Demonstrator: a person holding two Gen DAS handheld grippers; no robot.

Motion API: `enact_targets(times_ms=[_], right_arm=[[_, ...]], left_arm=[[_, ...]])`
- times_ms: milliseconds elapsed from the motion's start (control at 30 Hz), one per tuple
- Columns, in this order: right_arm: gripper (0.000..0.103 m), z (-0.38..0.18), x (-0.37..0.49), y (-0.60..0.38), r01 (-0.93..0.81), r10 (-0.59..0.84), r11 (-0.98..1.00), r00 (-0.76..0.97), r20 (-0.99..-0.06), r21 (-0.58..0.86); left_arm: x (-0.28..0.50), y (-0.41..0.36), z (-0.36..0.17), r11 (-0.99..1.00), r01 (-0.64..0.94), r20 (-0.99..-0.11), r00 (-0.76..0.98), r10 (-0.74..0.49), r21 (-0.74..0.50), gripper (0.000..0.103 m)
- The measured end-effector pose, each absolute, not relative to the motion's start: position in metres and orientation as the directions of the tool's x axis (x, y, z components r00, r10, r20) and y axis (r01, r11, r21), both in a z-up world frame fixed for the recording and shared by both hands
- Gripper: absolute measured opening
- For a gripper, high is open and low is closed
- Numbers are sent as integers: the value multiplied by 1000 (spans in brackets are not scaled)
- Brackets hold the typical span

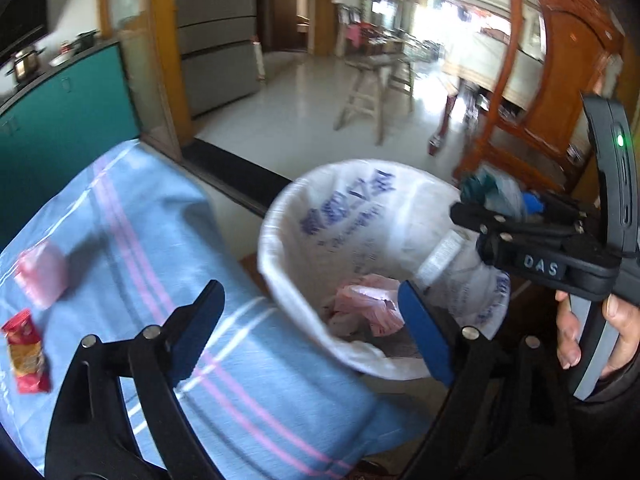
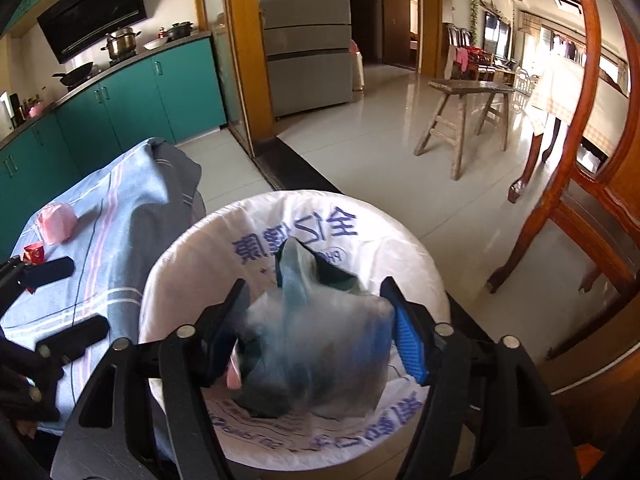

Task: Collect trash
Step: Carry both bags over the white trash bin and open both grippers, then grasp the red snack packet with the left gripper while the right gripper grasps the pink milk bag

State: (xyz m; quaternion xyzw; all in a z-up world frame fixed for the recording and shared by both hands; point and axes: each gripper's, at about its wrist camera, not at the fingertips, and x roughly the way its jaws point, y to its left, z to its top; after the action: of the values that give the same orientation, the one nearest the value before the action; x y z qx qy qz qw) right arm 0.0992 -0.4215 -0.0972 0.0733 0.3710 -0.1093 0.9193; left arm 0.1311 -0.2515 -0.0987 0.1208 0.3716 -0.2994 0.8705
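right gripper (image 2: 316,336): pinching a crumpled clear-and-teal plastic bag (image 2: 316,344), one blue pad on each side of it — held right over the bin mouth
left gripper (image 1: 308,328): jaws spread wide, nothing between them; hovers over the table edge beside the bin
trash bin (image 2: 424,280): round, lined with a white printed bag (image 1: 344,208); sits just beside the table, below the right gripper
inside bin: pink crumpled plastic (image 1: 360,312) already at the bottom, seen from the left wrist view
table: covered by a blue striped cloth (image 1: 168,240)
trash left on cloth: red snack wrapper (image 1: 26,356) near the left edge, pink crumpled wad (image 1: 42,272) just beyond it — both well apart from the bin
background: teal kitchen cabinets (image 2: 132,96), wooden stool (image 2: 464,120) on the tiled floor, wooden chair (image 2: 596,184) on the right
step in hand: drop-off — bag is over the bin, not yet released
next move, right: spread the jaws so the bag falls inside the liner; film may cling to a pad, so open fully
next move, left: likely swing toward the red wrapper, come down flat on the cloth, pinch the wrapper without grabbing the fabric
progress: judged partway, two pieces left on the table
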Motion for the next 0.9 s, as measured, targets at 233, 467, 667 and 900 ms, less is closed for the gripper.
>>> enact_targets(times_ms=[233,467,667,900], right_arm=[[86,-92,111,-401,232,-137,972,711,-689,47],[86,-94,126,-377,180,-109,983,704,-702,27],[86,-98,146,-343,100,-12,992,693,-721,80],[88,-77,203,-251,-134,175,985,704,-688,113]], left_arm=[[143,-207,-91,856,517,-702,609,-370,-2,90],[188,-97,-93,992,126,-676,731,-96,-4,90],[233,-9,-134,995,-58,-766,642,-25,-81,88],[220,16,-142,982,-36,-764,633,-122,-186,39]])
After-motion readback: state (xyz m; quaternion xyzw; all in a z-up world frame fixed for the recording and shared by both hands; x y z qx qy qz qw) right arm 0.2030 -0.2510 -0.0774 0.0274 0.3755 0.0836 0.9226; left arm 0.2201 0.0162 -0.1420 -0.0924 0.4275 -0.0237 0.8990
